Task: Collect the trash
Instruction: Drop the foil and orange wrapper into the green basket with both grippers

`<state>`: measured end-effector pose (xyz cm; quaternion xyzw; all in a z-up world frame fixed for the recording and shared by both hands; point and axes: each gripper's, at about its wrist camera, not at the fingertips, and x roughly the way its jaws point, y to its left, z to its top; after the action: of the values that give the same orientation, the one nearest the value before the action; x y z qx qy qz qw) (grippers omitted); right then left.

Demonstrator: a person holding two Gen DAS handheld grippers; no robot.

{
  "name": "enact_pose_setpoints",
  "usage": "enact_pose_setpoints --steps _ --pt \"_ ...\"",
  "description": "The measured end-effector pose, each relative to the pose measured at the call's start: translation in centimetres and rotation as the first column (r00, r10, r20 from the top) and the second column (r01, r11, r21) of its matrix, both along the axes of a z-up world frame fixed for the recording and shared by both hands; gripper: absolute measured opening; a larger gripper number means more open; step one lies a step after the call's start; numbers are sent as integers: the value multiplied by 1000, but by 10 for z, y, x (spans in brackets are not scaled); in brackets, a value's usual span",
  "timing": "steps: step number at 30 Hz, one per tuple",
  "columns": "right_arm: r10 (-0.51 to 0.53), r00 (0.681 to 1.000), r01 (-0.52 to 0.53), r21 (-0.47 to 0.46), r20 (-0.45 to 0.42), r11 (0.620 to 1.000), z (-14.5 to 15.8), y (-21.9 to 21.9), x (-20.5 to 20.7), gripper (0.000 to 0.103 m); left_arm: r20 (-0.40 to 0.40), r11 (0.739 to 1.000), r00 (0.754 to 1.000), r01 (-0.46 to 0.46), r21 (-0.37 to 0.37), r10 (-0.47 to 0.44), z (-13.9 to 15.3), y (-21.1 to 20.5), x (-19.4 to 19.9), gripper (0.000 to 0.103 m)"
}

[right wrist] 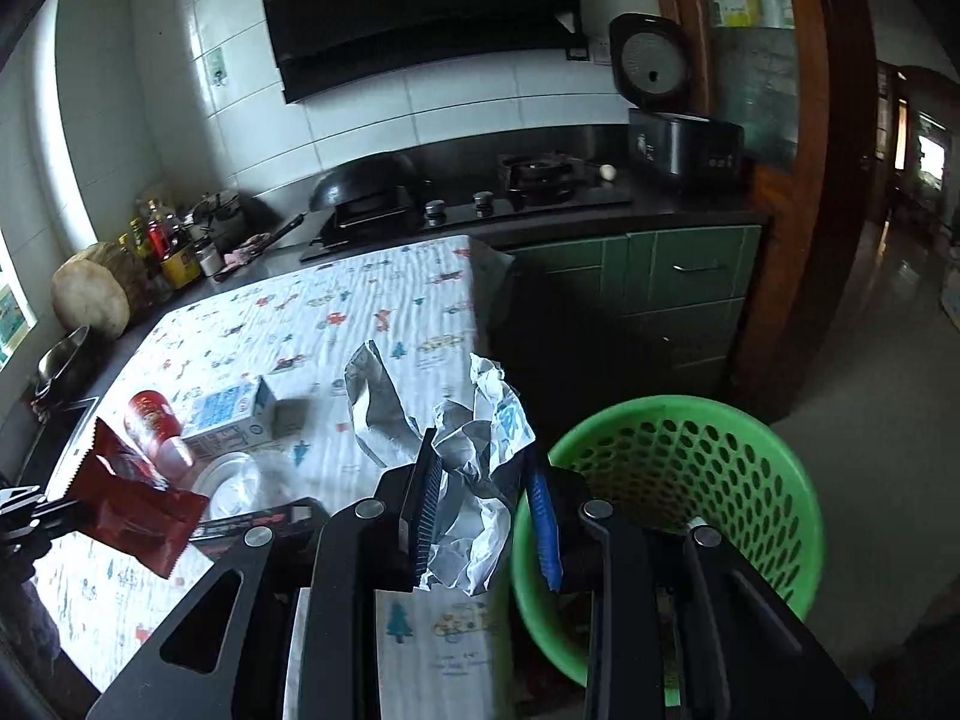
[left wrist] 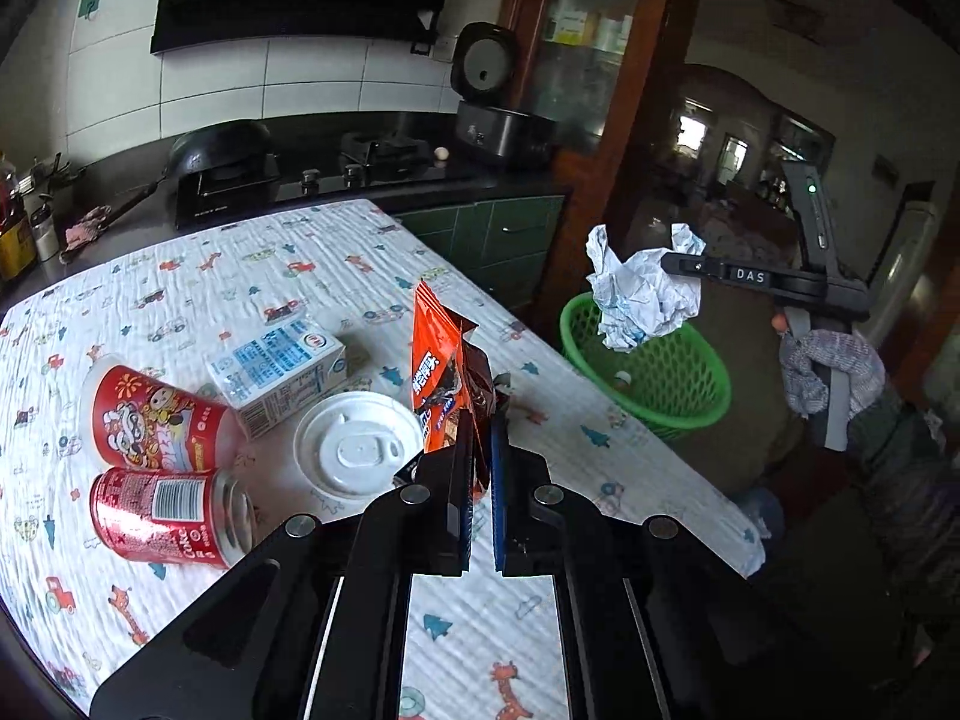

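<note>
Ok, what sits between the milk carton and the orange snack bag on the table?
The white plastic lid lies between the milk carton and the snack bag, which the left gripper holds; left wrist view shows it.
</note>
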<state>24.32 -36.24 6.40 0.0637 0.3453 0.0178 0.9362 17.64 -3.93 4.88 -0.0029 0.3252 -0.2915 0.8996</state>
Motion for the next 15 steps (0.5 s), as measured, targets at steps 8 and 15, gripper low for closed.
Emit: enact_pose_setpoints --steps 8,15 --pt "-146 986 142 -46 -81 989 -50 -69 8 28 2 996 996 84 -18 -84 13 -58 21 4" --pt "-162 979 165 17 -122 986 -87 -93 -3 44 -2 983 983 181 -34 -181 22 -130 42 4"
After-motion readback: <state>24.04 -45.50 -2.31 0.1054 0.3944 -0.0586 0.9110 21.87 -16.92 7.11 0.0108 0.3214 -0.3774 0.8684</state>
